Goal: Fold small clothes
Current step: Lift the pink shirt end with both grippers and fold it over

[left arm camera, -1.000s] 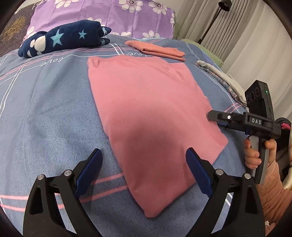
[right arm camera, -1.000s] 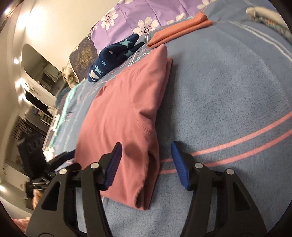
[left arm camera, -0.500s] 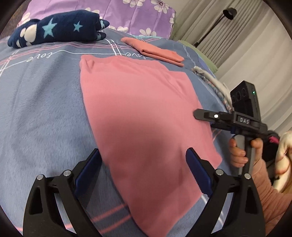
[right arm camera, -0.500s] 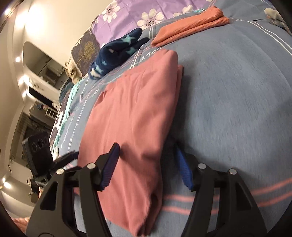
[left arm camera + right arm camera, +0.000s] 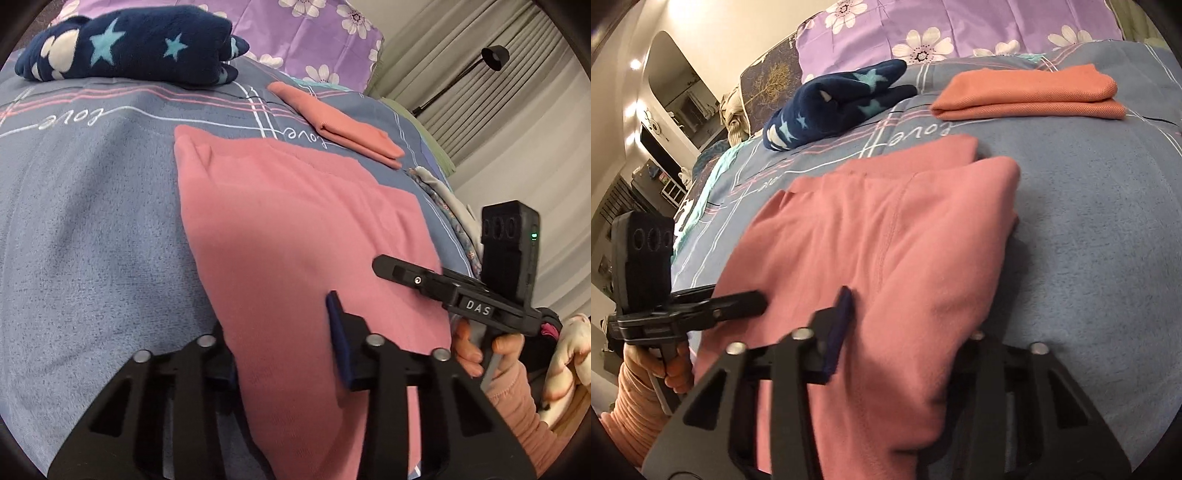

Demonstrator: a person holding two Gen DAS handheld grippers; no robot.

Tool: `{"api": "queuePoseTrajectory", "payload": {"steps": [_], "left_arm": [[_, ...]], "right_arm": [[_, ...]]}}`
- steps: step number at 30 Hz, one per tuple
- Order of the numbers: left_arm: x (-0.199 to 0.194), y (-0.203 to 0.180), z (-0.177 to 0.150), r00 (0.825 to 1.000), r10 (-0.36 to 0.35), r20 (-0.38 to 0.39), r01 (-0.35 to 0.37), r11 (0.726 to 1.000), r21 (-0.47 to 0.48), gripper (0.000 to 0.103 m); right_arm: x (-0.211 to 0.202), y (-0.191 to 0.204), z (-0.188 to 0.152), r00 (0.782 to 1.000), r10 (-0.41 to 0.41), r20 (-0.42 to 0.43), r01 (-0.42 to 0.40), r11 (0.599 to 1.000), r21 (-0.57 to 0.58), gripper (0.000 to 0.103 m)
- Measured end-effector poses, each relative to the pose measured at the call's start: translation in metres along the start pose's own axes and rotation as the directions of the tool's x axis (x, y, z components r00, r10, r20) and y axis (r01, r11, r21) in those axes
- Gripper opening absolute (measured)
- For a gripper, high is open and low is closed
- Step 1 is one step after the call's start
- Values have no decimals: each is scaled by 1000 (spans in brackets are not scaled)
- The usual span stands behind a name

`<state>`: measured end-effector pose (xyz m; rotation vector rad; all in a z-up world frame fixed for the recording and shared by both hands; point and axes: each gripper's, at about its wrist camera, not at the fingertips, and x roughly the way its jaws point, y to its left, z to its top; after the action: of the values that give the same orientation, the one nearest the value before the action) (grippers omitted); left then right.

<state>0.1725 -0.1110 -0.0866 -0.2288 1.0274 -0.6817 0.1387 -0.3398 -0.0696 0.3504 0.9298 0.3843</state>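
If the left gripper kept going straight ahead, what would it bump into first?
The left gripper is already astride the pink garment. Beyond the garment, probably the folded orange cloth, though depth is unclear.

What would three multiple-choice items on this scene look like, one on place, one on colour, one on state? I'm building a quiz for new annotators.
1. Where does the folded orange garment lie?
A. beyond the pink garment, near the pillow
B. on the floor
C. under the navy star garment

2. What colour is the garment between both grippers' fingers?
A. green
B. pink
C. white

3. How do the left gripper and right gripper stand?
A. both clear of the cloth
B. only the right one at the cloth
C. each straddling a near edge of the pink garment

Key: 1 A, it rests past the pink cloth; 2 B, plainly pink; 3 C, cloth runs between each pair of fingers.
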Motion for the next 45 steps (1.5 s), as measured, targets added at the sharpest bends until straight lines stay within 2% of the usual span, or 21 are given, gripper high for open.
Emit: {"api": "queuePoseTrajectory", "payload": {"steps": [2, 7, 13, 20, 24, 27, 30, 34, 36, 40, 45], "left_arm": [[-7, -11, -1, 999, 30, 20, -30, 999, 36, 31], [-38, -42, -2, 993, 60, 101, -72, 990, 122, 29], [-75, -94, 7, 979, 52, 196, -101, 964, 248, 29], [-96, -159, 52, 959, 24, 281, -133, 916, 379, 29], [-92, -184, 84, 959, 13, 284, -135, 900, 414, 29], [-85, -200, 114, 958, 18, 287, -146, 889, 433, 29], [-76, -212, 144, 957, 18, 289, -154, 877, 455, 29], [-52, -208, 182, 963, 51, 265, -167, 883, 438, 29], [-37, -207, 200, 963, 74, 260, -186, 880, 437, 29], [-9, -209, 225, 953, 125, 277, -244, 857, 454, 29], [36, -197, 256, 947, 180, 268, -286, 852, 438, 29]], "right_arm": [[-13, 12, -1, 999, -29, 42, 31, 999, -30, 20], [-55, 38, -4, 988, -23, 152, 34, 997, -73, 19], [-114, 55, 0, 958, -45, 285, 79, 991, -108, 19], [-175, 58, 32, 903, -109, 415, 174, 977, -122, 19], [-196, 56, 63, 869, -172, 465, 257, 958, -127, 19], [-205, 44, 91, 851, -204, 484, 283, 954, -95, 19], [-209, 32, 118, 839, -224, 497, 293, 954, -65, 19], [-202, 14, 153, 834, -248, 494, 307, 951, -42, 19], [-193, 3, 169, 836, -256, 486, 309, 951, -31, 19], [-169, -19, 201, 834, -282, 474, 326, 945, -9, 19], [-130, -49, 235, 839, -315, 443, 337, 941, 30, 19]]}}
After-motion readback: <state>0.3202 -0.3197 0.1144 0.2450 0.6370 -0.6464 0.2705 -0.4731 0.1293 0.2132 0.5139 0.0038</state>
